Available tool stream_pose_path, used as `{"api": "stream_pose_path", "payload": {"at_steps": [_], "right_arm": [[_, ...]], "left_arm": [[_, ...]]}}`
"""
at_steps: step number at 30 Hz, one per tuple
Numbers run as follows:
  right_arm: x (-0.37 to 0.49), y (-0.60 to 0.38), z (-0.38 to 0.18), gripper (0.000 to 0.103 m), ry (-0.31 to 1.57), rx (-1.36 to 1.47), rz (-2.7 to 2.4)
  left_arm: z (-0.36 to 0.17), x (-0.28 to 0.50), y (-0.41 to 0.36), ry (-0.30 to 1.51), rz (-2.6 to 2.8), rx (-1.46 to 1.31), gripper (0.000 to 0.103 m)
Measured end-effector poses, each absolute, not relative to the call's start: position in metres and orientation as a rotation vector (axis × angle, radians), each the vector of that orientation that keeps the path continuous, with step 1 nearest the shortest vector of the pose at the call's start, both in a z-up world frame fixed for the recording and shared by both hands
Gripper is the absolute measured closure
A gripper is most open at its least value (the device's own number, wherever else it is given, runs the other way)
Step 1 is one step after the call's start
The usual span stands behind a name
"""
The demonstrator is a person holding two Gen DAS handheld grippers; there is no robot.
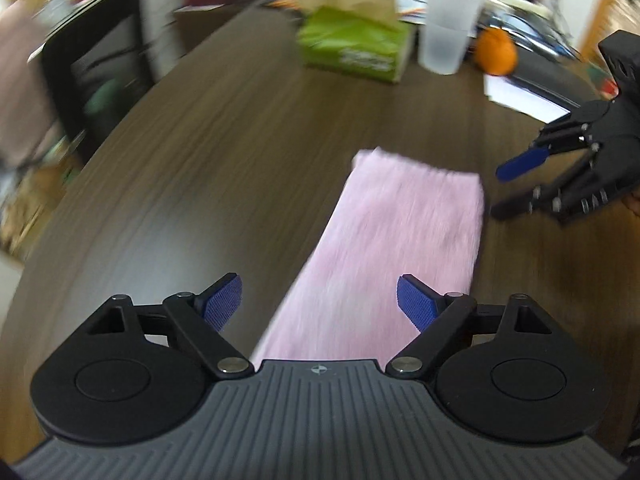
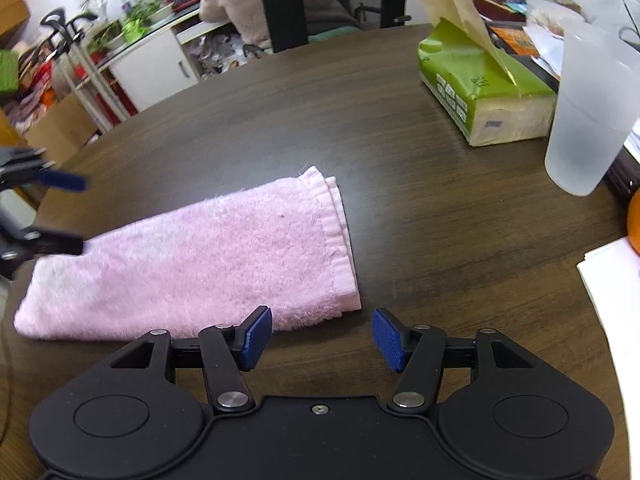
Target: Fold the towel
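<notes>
A pink towel (image 1: 400, 240) (image 2: 200, 260) lies folded into a long strip on the dark wooden table (image 2: 400, 184). Its hemmed double edge lies at the right end in the right wrist view. My left gripper (image 1: 320, 302) hangs open above the strip's near end, with nothing between its blue pads; that view is blurred. From the right wrist view the left gripper (image 2: 68, 212) shows at the towel's far left end. My right gripper (image 2: 322, 338) (image 1: 504, 190) stands open just off the hemmed corner, apart from the cloth and empty.
A green tissue pack (image 2: 480, 92) (image 1: 352, 44), a frosted plastic cup (image 2: 588, 120) (image 1: 448, 24), an orange (image 1: 496, 54) and white paper (image 2: 616, 280) crowd one side of the table. A black chair (image 2: 332, 0) stands at its far rim.
</notes>
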State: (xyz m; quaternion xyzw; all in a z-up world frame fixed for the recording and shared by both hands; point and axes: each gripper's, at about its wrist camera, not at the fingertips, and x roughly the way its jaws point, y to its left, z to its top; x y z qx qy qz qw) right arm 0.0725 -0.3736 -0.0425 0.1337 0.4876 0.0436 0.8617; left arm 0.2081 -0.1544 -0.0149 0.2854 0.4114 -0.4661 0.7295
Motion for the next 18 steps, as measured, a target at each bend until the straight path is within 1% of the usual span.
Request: {"api": "stream_pose_path", "payload": {"at_steps": [6,10,18], "right_arm": [[0.067,-0.369,-0.048,0.048,1.007,0.334,0.040],[0.066,-0.368,-0.053,0.047,1.009,0.328,0.033],[0.074,-0.374,-0.061,0.047,1.021,0.374,-0.013]], "left_arm": [[-0.038,0.240,-0.222,0.921,-1.214,0.706,0.018],[-0.057,0.248,-0.255,0.968,-1.321,0.774,0.018],[-0.082,0.257,-0.287,1.070,-1.390,0.848,0.018]]}}
